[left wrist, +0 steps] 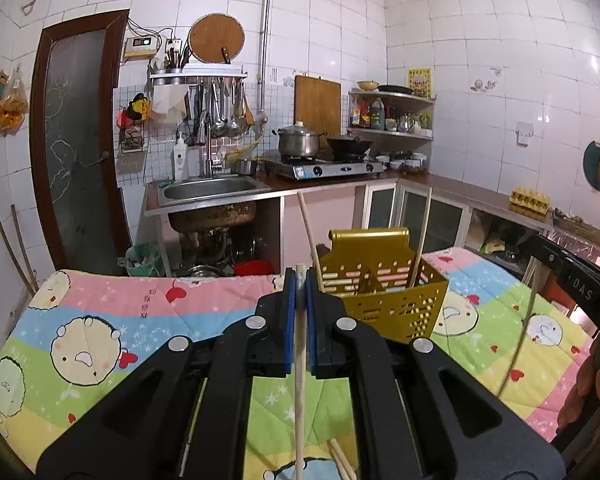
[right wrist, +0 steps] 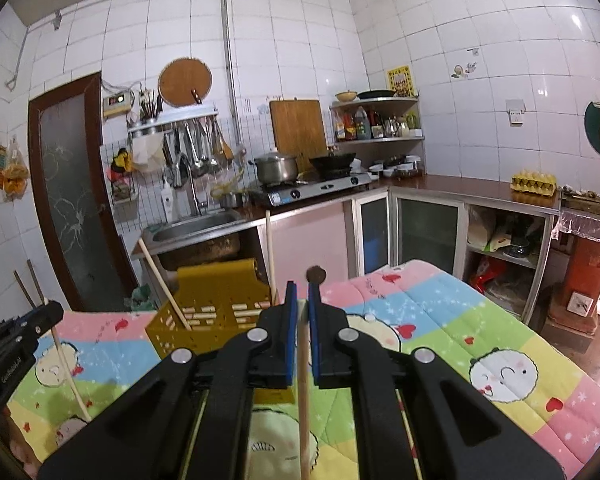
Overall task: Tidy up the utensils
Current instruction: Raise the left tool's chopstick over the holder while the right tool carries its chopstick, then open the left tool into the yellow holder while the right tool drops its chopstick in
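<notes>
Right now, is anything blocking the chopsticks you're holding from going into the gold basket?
Nothing visible does. Each hand-held gripper, left and right, clamps a chopstick near the gold basket, whose open top already holds two chopsticks.

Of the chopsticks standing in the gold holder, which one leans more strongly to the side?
The left chopstick in the gold holder leans more: its top tilts far to the left, toward the sink. The right chopstick stands nearly upright at the holder's right side.
</notes>
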### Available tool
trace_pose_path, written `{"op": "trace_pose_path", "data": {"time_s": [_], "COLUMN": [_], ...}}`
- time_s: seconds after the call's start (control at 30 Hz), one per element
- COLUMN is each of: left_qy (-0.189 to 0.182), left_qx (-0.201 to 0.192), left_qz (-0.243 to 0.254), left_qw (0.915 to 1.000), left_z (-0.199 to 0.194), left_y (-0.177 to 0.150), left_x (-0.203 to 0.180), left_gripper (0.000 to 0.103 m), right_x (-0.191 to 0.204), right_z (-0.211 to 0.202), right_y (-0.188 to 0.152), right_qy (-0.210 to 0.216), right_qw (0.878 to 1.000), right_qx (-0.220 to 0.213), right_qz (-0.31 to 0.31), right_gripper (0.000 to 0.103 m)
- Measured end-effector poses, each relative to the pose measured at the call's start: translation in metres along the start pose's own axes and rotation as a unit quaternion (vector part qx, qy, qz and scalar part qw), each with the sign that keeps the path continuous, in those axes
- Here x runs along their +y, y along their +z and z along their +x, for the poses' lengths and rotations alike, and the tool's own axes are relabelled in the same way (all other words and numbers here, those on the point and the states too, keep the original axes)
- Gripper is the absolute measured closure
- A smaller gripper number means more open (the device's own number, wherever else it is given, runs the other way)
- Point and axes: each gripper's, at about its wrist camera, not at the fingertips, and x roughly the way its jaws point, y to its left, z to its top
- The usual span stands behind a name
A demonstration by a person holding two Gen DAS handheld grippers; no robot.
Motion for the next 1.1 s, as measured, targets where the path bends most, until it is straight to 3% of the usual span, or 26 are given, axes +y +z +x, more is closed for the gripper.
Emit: {"op": "trace_pose_path", "data": {"time_s": [0.33,0.63,0.8,0.97,1.1], "left_qy": [-0.007,-0.014,-0.006,-0.003,0.000], "left_qx": [-0.036,-0.127,-0.173,-0.131,-0.071], "left_qz": [-0.002,-0.016,-0.022,-0.034,-0.024], "left_qw": [0.9993,0.9917,0.9847,0.9908,0.9972], "left_z": [0.010,0.006,0.031,0.088,0.129], "left_y": [0.041,0.129,0.150,0.129,0.087], "left_x": [-0.007,-0.017,-0.029,-0.033,-0.032], "left_gripper": [0.099,0.099,0.099,0.099,0.099], "right_x": [0.012,0.045,0.064,0.075,0.067], "right_z": [0.012,0.008,0.031,0.071,0.105], "right_y": [0.040,0.116,0.138,0.112,0.078], "right_qy": [0.007,0.024,0.024,0.019,0.030], "right_qw": [0.999,0.994,0.992,0.995,0.998], "right_qx": [-0.036,-0.106,-0.124,-0.097,-0.038], "right_qz": [-0.003,-0.012,-0.015,-0.031,-0.037], "right_gripper": [0.097,0.097,0.097,0.097,0.097]}}
